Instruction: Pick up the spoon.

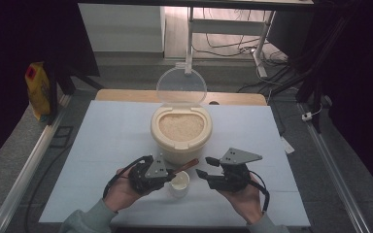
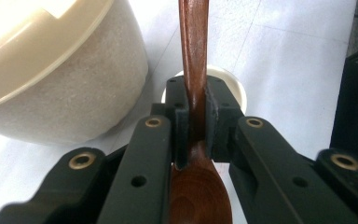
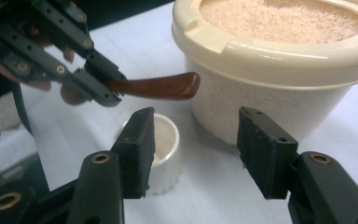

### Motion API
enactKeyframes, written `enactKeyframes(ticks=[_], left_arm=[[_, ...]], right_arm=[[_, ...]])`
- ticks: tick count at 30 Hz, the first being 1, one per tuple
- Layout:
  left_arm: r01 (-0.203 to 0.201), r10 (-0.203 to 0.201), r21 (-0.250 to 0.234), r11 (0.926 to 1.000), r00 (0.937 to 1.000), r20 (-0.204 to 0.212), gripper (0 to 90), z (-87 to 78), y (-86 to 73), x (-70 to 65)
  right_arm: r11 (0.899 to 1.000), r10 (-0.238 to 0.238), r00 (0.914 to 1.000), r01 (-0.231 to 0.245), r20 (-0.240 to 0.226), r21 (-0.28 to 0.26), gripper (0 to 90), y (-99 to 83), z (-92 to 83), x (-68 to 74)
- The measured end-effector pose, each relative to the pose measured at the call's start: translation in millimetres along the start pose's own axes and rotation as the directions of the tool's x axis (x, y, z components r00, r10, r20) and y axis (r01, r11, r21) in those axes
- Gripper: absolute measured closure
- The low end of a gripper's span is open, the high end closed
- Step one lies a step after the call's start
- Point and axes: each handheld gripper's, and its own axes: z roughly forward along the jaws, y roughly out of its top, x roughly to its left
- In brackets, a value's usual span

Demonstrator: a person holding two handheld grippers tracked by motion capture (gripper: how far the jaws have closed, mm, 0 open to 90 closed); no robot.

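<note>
A cream container (image 1: 181,141) full of rice (image 1: 181,126) stands mid-table, its clear lid (image 1: 181,86) tipped back. A small white cup (image 1: 179,183) sits just in front of it. My left gripper (image 1: 169,172) is shut on a brown wooden spoon (image 1: 190,165). In the left gripper view the spoon (image 2: 193,60) is clamped at its neck, bowl toward the camera, above the cup (image 2: 237,88). My right gripper (image 1: 204,166) is open to the right of the cup. In the right gripper view, its jaws (image 3: 196,135) hold nothing and face the cup (image 3: 168,147), the spoon handle (image 3: 161,86) and the container (image 3: 270,88).
A white mat (image 1: 102,145) covers the wooden table (image 1: 126,94). A yellow bag (image 1: 38,90) sits off the table at the far left. Metal rails (image 1: 26,167) run along both sides, and cables (image 1: 252,48) lie on the floor behind.
</note>
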Motion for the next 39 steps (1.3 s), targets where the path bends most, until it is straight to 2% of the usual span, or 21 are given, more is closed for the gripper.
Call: enactKeyframes(ticks=[10, 13, 17, 22, 28, 34, 36, 37, 39], left_arm=[[0.005, -0.005, -0.023, 0.9997, 1.0000, -0.004, 80.4, 1.3, 1.8, -3.2], [0.003, -0.003, -0.030, 0.9996, 1.0000, -0.004, 80.4, 1.8, 2.6, -4.5], [-0.001, 0.001, -0.036, 0.9993, 1.0000, -0.008, 80.4, 1.6, 3.3, -5.7], [-0.009, 0.008, -0.042, 0.9991, 0.9999, -0.015, 80.4, 1.6, 4.0, -7.1], [-0.013, 0.012, -0.041, 0.9991, 0.9997, -0.020, 80.2, 2.2, 4.3, -8.0], [-0.017, 0.016, -0.042, 0.9990, 0.9995, -0.028, 80.2, -2.0, 3.8, -7.2], [-0.018, 0.016, -0.041, 0.9990, 0.9993, -0.033, 80.3, -4.6, 3.4, -6.8], [-0.020, 0.019, -0.039, 0.9990, 0.9992, -0.036, 80.3, -5.8, 3.0, -6.4], [-0.019, 0.018, -0.039, 0.9991, 0.9990, -0.041, 80.2, -7.9, 1.7, -6.2]], right_arm=[[0.998, 0.033, 0.9994, -0.033, -0.015, -0.044, 45.6, -1.2, 8.7, 5.1], [0.997, 0.055, 0.9978, -0.057, -0.037, -0.056, 46.1, -0.3, 11.7, 5.7], [0.996, 0.055, 0.9979, -0.058, -0.035, -0.070, 48.4, 0.5, 16.1, 9.1], [0.992, 0.077, 0.9958, -0.081, -0.049, -0.092, 51.8, 2.0, 17.5, 10.3], [0.986, 0.105, 0.9931, -0.111, -0.052, -0.121, 60.1, 2.7, 18.1, 11.0], [0.975, 0.129, 0.9876, -0.143, -0.089, -0.170, 67.9, 5.9, 17.1, 11.2], [0.969, 0.127, 0.9842, -0.150, -0.123, -0.197, 72.5, 9.1, 17.6, 12.9], [0.969, 0.127, 0.9842, -0.150, -0.123, -0.197, 72.5, 9.1, 17.6, 12.9], [0.963, 0.129, 0.9781, -0.163, -0.163, -0.217, 76.5, 12.4, 19.1, 14.4]])
